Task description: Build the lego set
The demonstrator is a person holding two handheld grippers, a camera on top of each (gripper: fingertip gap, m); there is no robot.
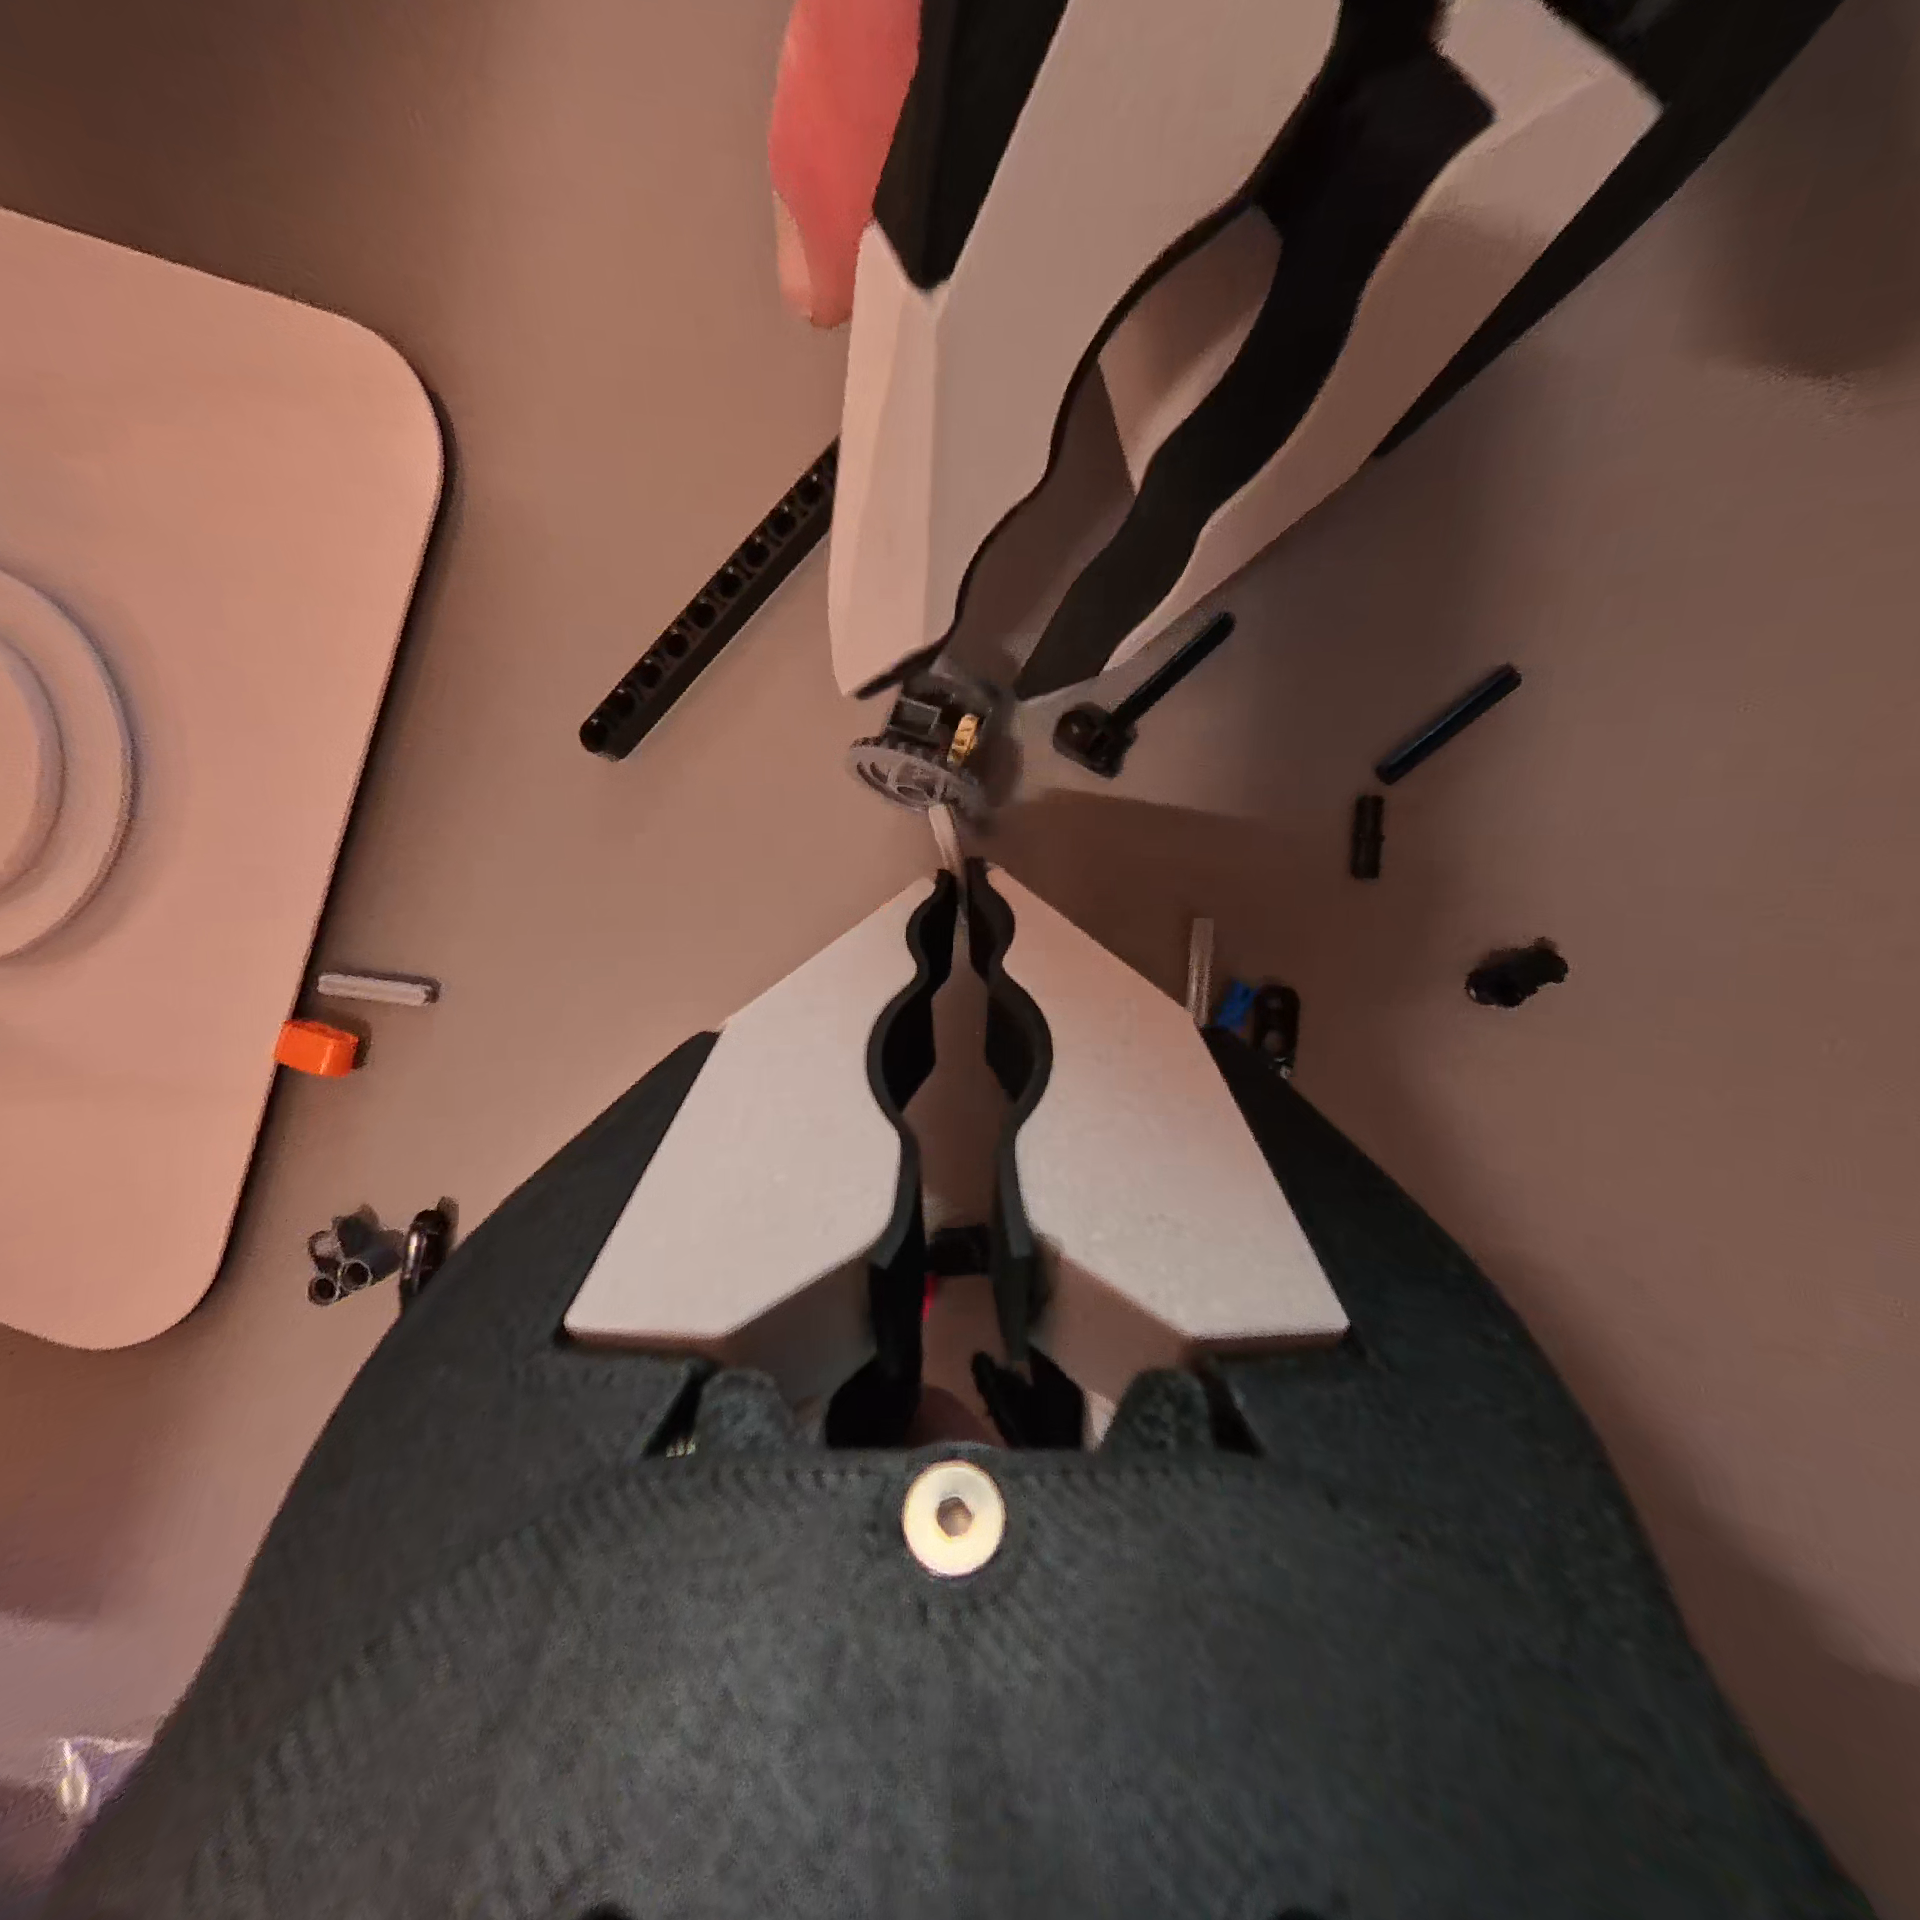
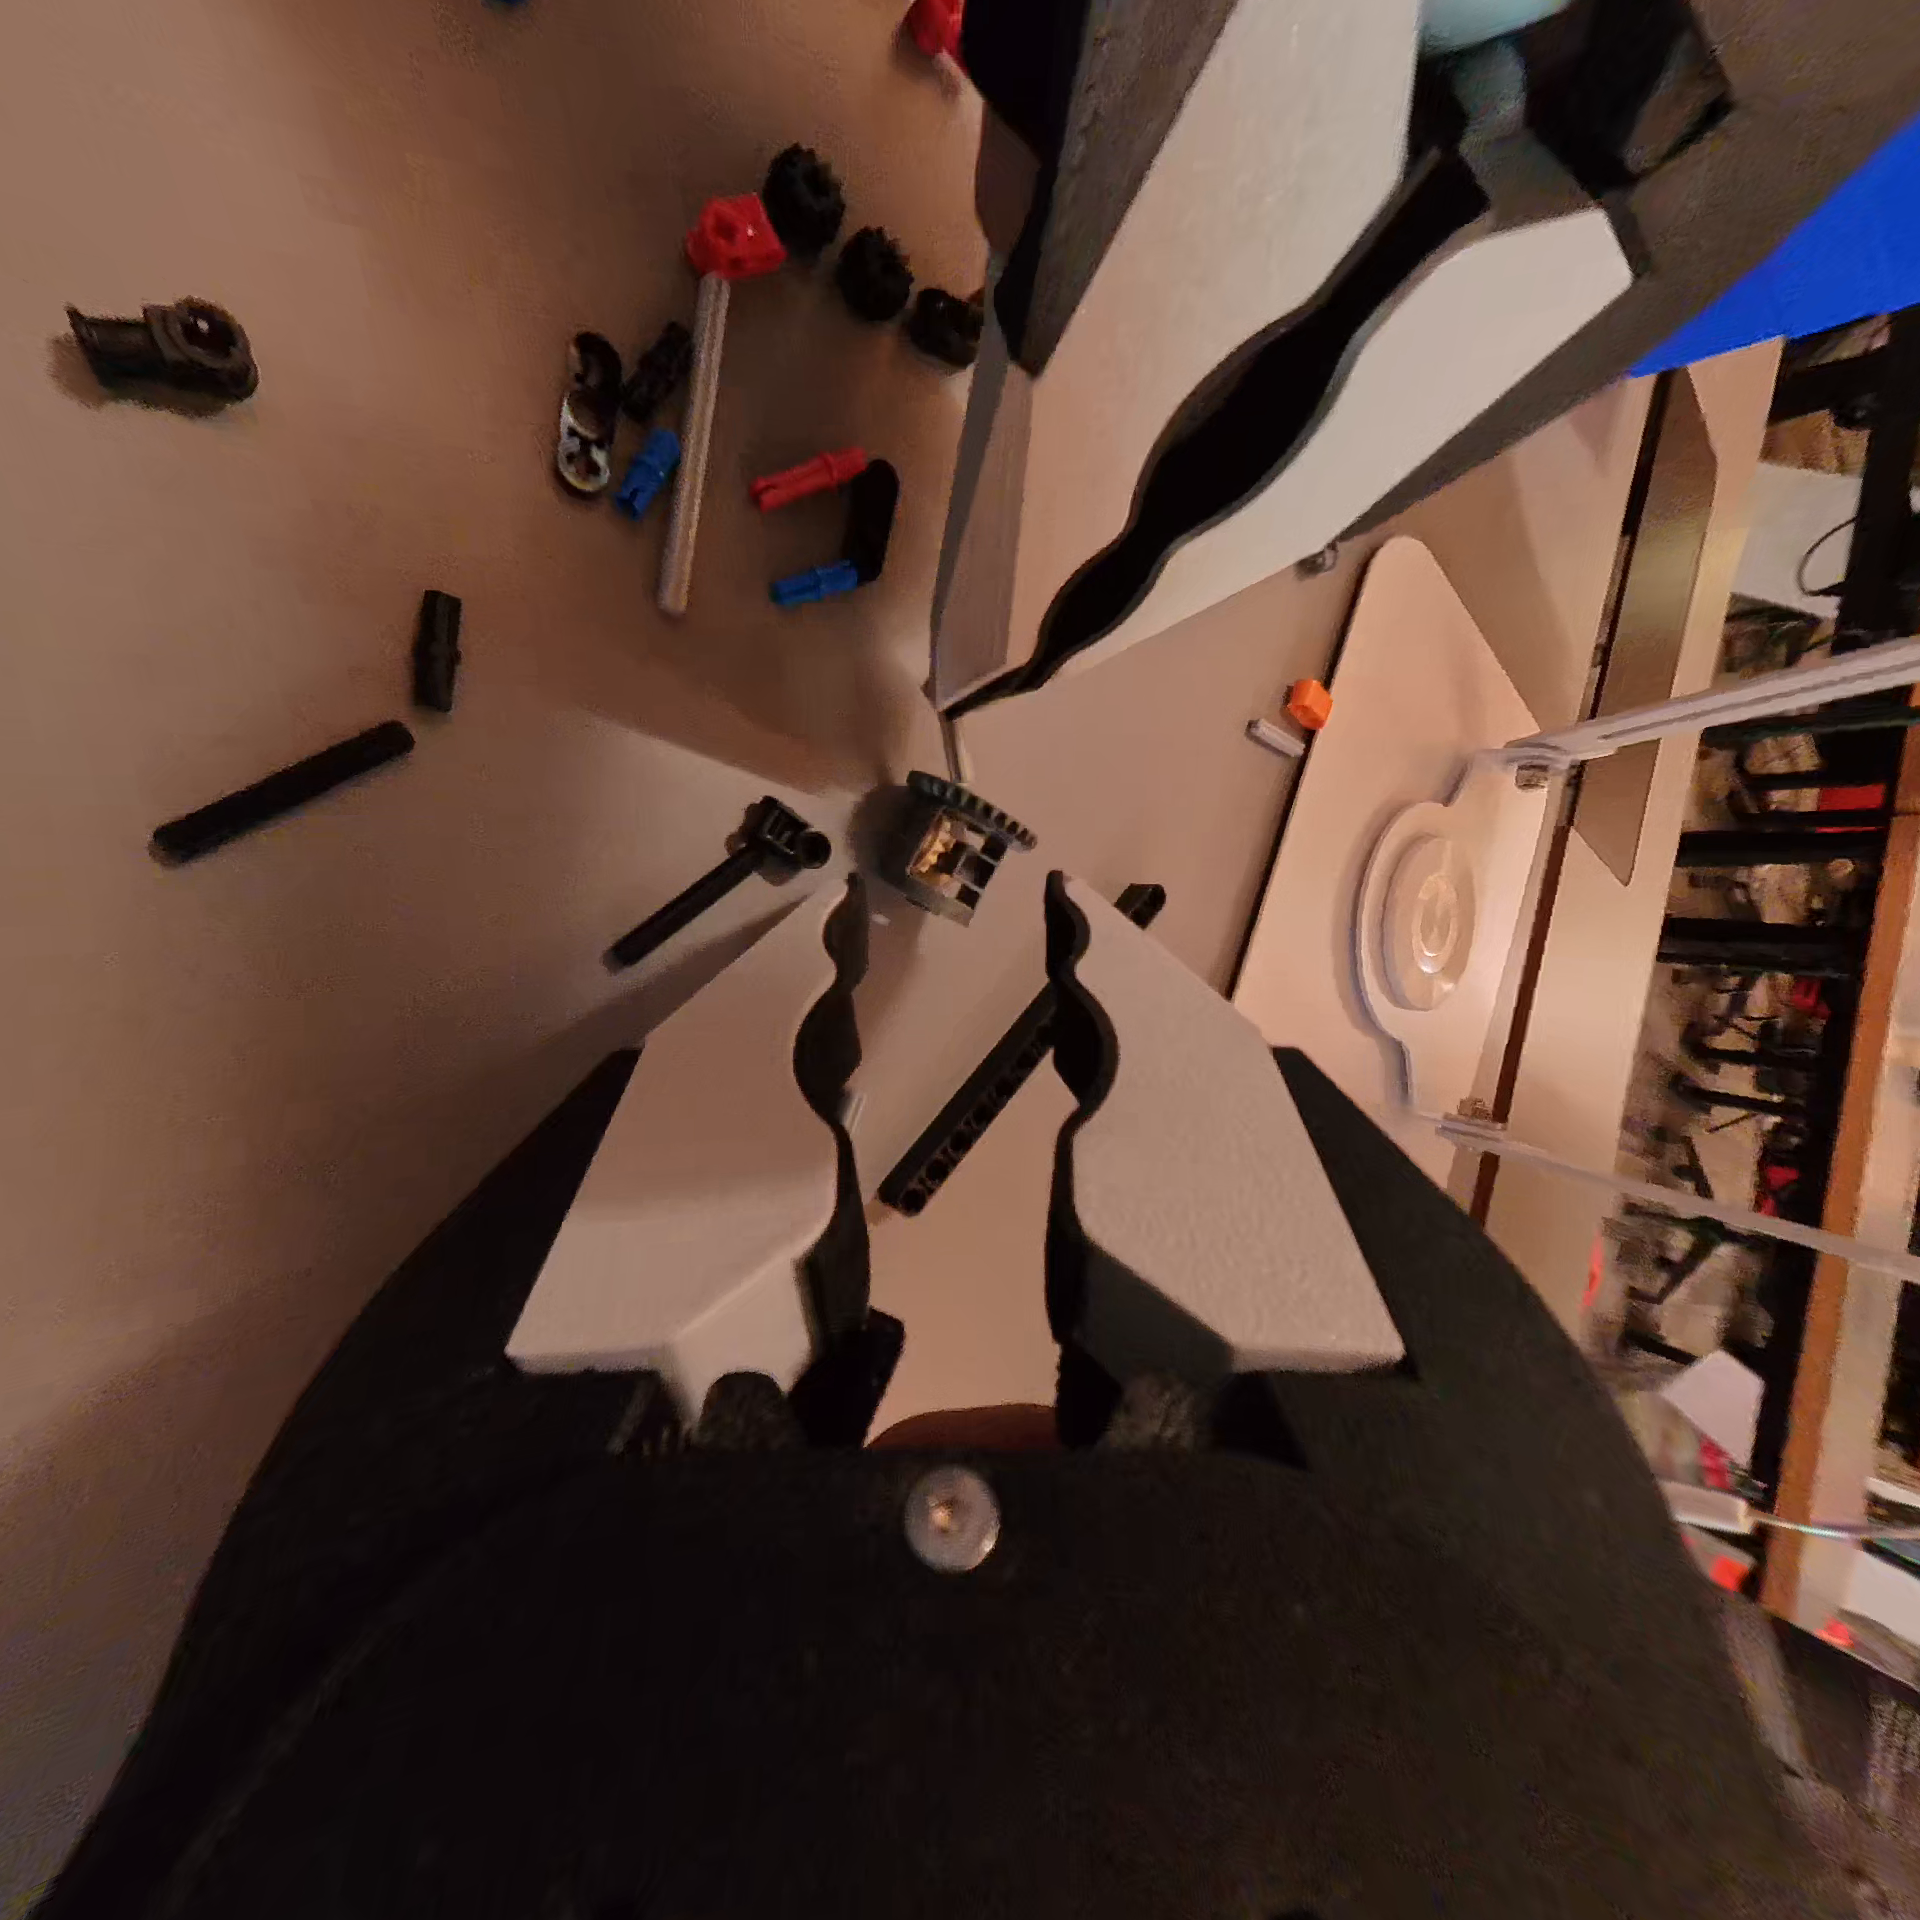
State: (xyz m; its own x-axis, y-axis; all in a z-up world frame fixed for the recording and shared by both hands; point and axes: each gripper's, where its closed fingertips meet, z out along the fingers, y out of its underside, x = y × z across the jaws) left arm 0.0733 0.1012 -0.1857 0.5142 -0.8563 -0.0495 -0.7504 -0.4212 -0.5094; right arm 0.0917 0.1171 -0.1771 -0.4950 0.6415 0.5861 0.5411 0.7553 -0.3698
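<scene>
Left tool [image 1: 958, 878] pinches a thin grey axle [image 1: 948, 840] carrying a toothed gear block [image 2: 951, 844]; right tool [image 2: 951, 894] stands spread.

A beige table [image 2: 312, 1143] carries loose lego: black holed beam [image 1: 717, 603] and black axle [image 2: 281, 795] left of the claws.

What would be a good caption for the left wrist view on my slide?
Left gripper pinches a light grey axle carrying a grey gear assembly, beside the right gripper.
</scene>
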